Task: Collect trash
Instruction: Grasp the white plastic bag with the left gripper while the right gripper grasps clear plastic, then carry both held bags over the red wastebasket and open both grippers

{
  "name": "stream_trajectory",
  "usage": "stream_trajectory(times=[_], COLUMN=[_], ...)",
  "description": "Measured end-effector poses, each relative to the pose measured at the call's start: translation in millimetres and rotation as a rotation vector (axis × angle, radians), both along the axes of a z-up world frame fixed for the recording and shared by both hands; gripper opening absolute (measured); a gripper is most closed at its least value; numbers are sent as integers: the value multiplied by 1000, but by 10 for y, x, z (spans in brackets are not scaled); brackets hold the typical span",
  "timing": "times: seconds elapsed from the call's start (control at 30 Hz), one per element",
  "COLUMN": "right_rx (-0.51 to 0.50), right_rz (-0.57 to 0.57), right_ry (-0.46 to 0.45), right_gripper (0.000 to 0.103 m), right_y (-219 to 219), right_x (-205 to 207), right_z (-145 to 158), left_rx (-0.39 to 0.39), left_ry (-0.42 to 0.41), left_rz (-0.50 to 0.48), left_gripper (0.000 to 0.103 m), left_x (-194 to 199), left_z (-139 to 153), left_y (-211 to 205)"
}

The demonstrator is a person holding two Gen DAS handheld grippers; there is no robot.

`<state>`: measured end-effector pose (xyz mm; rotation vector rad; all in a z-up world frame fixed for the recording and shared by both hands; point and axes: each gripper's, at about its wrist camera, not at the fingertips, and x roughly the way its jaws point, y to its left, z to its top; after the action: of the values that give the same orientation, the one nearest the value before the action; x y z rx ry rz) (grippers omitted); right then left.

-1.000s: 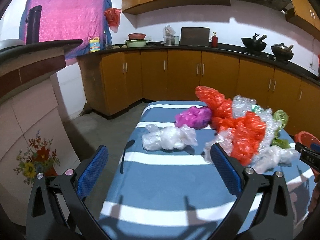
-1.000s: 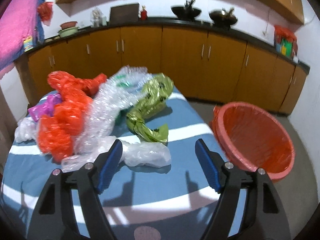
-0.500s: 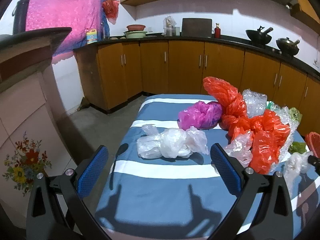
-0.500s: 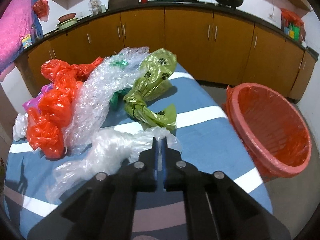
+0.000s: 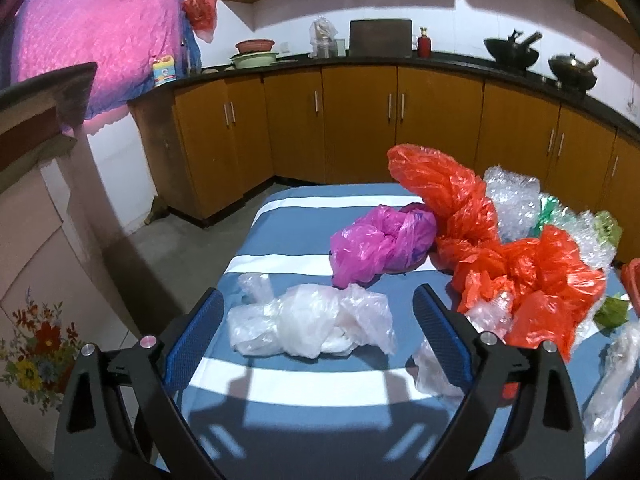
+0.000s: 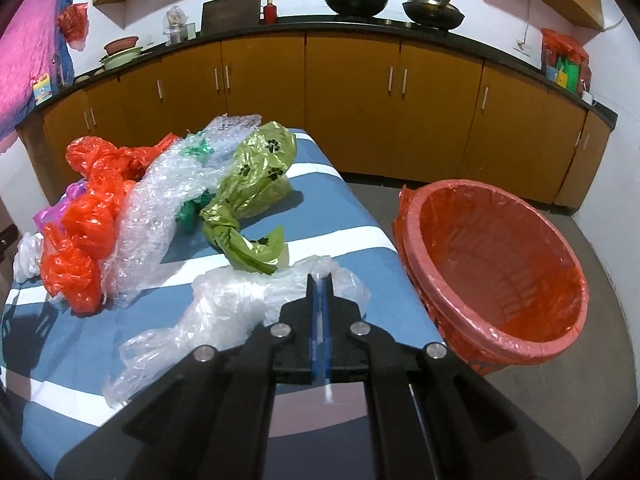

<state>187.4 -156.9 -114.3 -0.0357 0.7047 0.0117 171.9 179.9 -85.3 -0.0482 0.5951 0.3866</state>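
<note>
- Our right claw (image 6: 320,280) is clamped on the clear crumpled plastic bag (image 6: 240,300) lying on the blue-striped table (image 6: 352,256); we should lift it clear before swinging to the red-lined basket (image 6: 500,272).
- Our left claw (image 5: 316,320), wide but closing, straddles the whitish knotted bag (image 5: 308,324); let's pinch the knot.
</note>
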Motion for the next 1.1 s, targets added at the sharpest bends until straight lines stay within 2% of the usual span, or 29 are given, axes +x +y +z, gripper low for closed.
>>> stream_trajectory(times=[0.1,0.2,0.23,0.27,0.3,0.33,0.37,0.43,0.57,0.83,1.1], right_rx=[1,4,4,4,4,4,4,6,20,58,90], right_rz=[1,1,1,1,2,2,2,-2,-11,0,-2], right_ry=[-2,-2,-2,-3,-5,-7,-10,-16,-32,-81,-142], right_gripper=[4,4,4,4,4,4,4,4,4,4,4], right_y=[0,-5,-3,-1,-4,-1,-7,-15,-64,-131,-250], right_x=[-2,2,-1,-6,-12,-14,-22,-36,-67,-184,-331], right_z=[5,9,13,18,29,39,55,78,146,346,577], left_rx=[10,11,4,-17,-34,-50,-63,-80,-91,-85,-90], left_ry=[40,80,92,111,123,131,131,118,81,-12,-90], left_rz=[0,-3,-6,-16,-23,-25,-26,-37,-65,-146,-265], left_gripper=[87,72,62,45,35,20,13,6,4,4,3], left_x=[117,209,231,259,275,280,268,221,78,-203,-340], left_z=[-71,-157,-182,-221,-243,-264,-270,-244,-132,317,798], left_y=[-28,-44,-43,-27,-16,-3,11,20,18,-74,-416])
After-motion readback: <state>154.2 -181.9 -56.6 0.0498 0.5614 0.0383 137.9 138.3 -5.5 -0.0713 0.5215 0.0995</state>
